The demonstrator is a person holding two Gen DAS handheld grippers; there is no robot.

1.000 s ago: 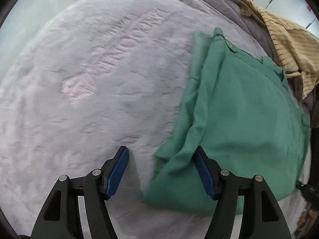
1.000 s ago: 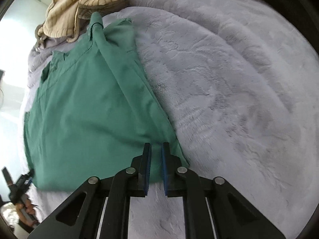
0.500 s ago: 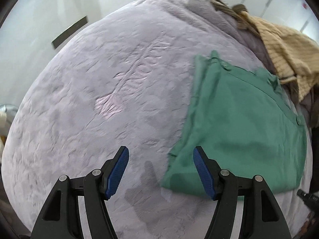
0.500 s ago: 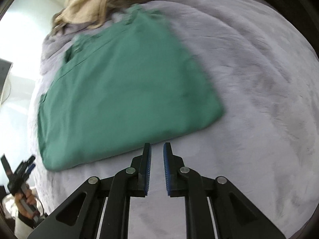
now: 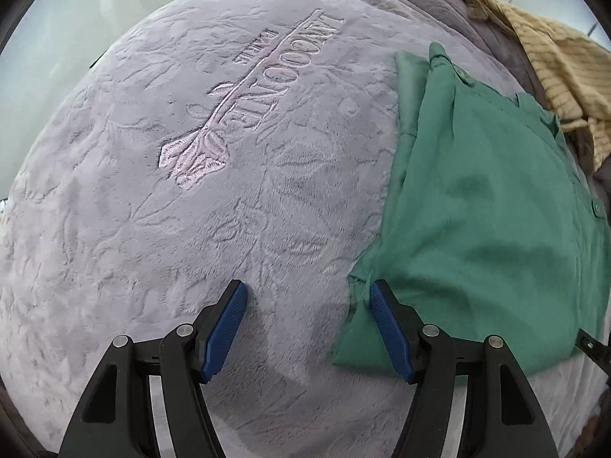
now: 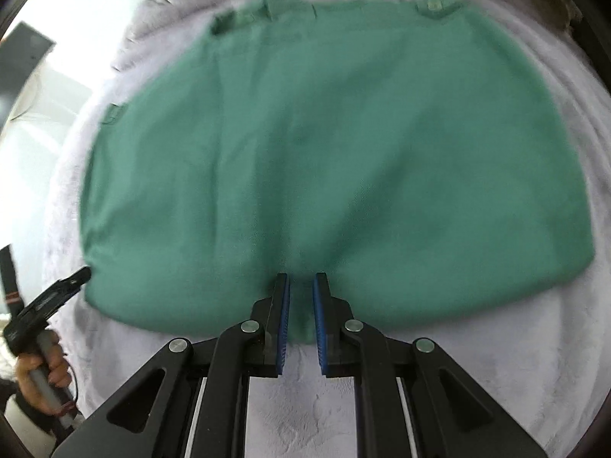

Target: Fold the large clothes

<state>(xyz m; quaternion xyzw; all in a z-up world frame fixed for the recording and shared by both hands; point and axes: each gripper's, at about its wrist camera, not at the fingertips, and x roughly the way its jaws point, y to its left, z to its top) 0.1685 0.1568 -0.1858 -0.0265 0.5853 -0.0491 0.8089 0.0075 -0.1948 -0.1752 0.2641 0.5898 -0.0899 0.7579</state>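
The folded green cotton shirt [image 6: 336, 160] lies flat on the grey plush blanket [image 5: 191, 229]. Left hand-held gripper [image 5: 307, 330]: fingers apart, beside its corner. Right hand-held gripper [image 6: 299, 318]: narrowly apart over the near hem. Fabric is probably light, limp; grasp hem corners.

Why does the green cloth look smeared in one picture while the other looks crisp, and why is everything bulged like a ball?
Right wrist view: the green garment is motion-blurred, though the right hand-held gripper stays sharp. Left wrist view: crisp enough to show the blanket's embroidered logo; the left hand-held gripper casts a soft shadow. Both views: the fisheye lens causes the bulge and dark corners.
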